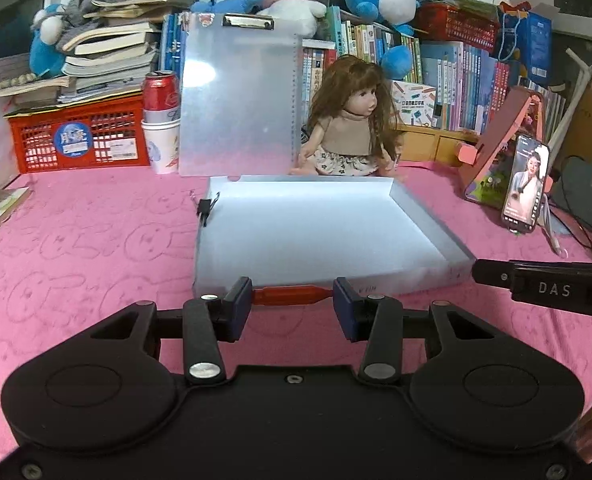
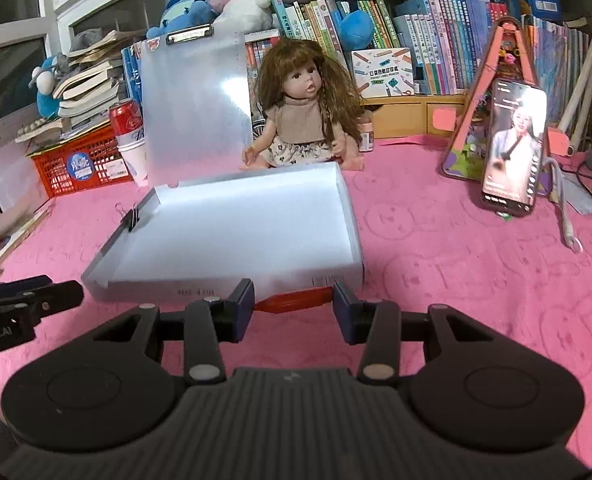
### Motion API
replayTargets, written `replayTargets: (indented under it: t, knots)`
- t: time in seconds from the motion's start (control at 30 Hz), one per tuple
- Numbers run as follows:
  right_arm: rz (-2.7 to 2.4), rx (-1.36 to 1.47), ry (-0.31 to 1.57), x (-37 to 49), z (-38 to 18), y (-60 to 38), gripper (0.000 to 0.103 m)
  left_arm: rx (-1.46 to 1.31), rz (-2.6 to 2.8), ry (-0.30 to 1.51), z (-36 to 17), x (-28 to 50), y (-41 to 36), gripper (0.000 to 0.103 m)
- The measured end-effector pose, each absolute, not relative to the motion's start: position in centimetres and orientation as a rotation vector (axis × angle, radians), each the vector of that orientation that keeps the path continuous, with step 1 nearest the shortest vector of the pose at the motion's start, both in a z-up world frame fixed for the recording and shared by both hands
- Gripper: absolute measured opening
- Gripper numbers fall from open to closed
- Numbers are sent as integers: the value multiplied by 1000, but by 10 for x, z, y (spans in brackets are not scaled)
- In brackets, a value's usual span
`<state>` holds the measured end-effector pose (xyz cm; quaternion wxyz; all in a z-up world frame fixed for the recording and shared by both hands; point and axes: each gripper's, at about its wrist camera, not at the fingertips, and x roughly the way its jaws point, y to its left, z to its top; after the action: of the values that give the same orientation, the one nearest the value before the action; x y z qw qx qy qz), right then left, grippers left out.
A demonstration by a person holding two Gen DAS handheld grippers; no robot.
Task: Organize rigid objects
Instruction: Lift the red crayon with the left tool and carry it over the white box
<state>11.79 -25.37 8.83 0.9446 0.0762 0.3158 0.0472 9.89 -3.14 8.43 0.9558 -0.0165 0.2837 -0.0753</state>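
A translucent white file box (image 1: 308, 232) lies open on the pink cloth, its lid (image 1: 236, 100) standing upright behind it; it also shows in the right wrist view (image 2: 240, 236). A black binder clip (image 1: 205, 209) sits on the box's left wall, and shows in the right wrist view too (image 2: 131, 219). My left gripper (image 1: 292, 298) is shut on a red object (image 1: 292, 295) held crosswise just before the box's front wall. My right gripper (image 2: 294, 300) is shut on a red object (image 2: 294, 300) in the same way. Each gripper's side shows at the other view's edge.
A doll (image 1: 352, 120) sits behind the box. A red can in paper cups (image 1: 161, 120) and a red crate (image 1: 80, 136) under books stand at back left. A phone on a stand (image 1: 524, 188) is at right, with a cable. Books and plush toys line the back.
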Motion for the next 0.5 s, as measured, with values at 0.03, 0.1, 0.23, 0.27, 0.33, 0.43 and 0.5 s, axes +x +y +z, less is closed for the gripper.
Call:
replayTargets:
  t: [0.03, 0.1, 0.23, 0.27, 0.33, 0.43, 0.5]
  knots:
    - [98, 160, 648, 124, 90, -253, 48, -38, -155, 581, 86, 106, -32, 42]
    - [101, 165, 657, 136, 93, -252, 48, -39, -149, 587, 89, 121, -34, 42]
    - [91, 166, 666, 161, 97, -247, 48, -40, -141, 605, 91, 152, -37, 42]
    - [88, 167, 667, 166, 97, -247, 48, -45, -142, 614, 91, 160, -37, 42]
    - [85, 171, 671, 177, 99, -245, 48, -50, -137, 630, 91, 175, -37, 42]
    - [82, 176, 683, 196, 100, -242, 48, -63, -131, 650, 90, 198, -37, 42]
    - [85, 178, 693, 207, 101, -239, 48, -64, -133, 666, 89, 211, -37, 42]
